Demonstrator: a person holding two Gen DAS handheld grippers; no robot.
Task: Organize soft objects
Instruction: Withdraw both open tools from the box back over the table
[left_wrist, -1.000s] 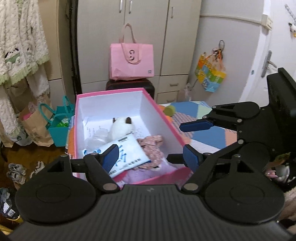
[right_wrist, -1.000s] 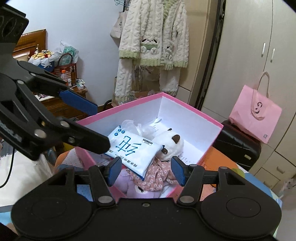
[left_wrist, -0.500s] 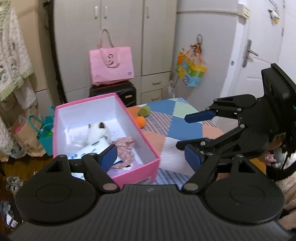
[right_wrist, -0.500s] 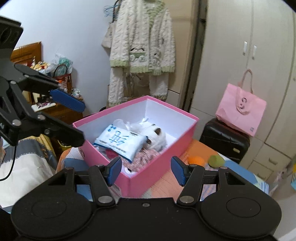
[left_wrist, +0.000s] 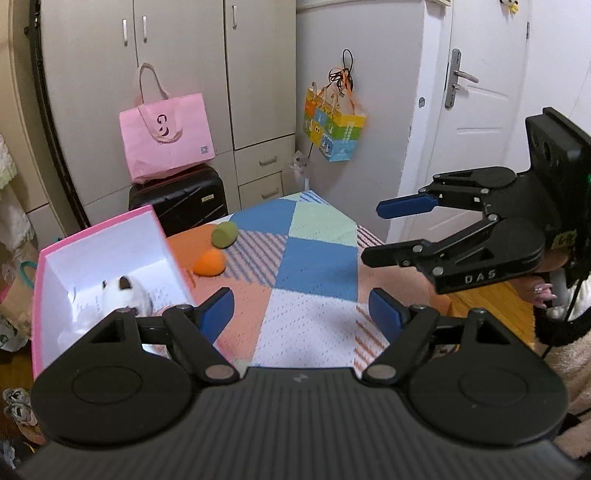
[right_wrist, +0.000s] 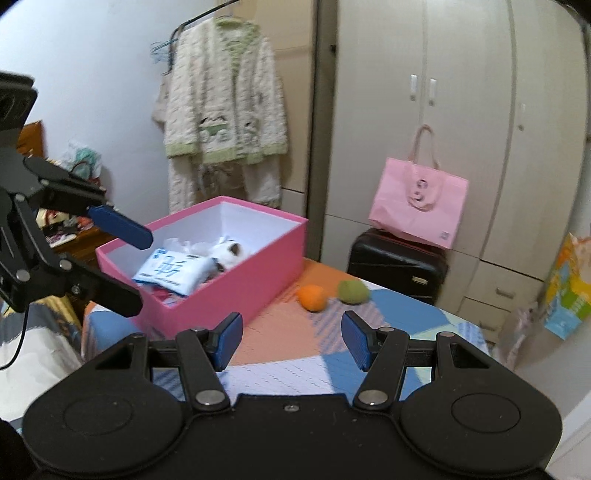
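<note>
Blue pads: we see both the left gripper (left_wrist: 301, 312) and right gripper (right_wrist: 291, 339) parted wide, nothing between them.
Change: we have swung both away from the pink box (right_wrist: 236, 286); earlier they hung over it.
Right view only: tissue pack (right_wrist: 171, 271) inside.
Both views: orange ball (left_wrist: 209, 262), green ball (left_wrist: 224, 233) on the patchwork cover (left_wrist: 314, 258).

Patchwork mat (left_wrist: 314, 258) bears pink box (right_wrist: 236, 291), orange ball (right_wrist: 312, 297), green ball (right_wrist: 353, 291).
</note>
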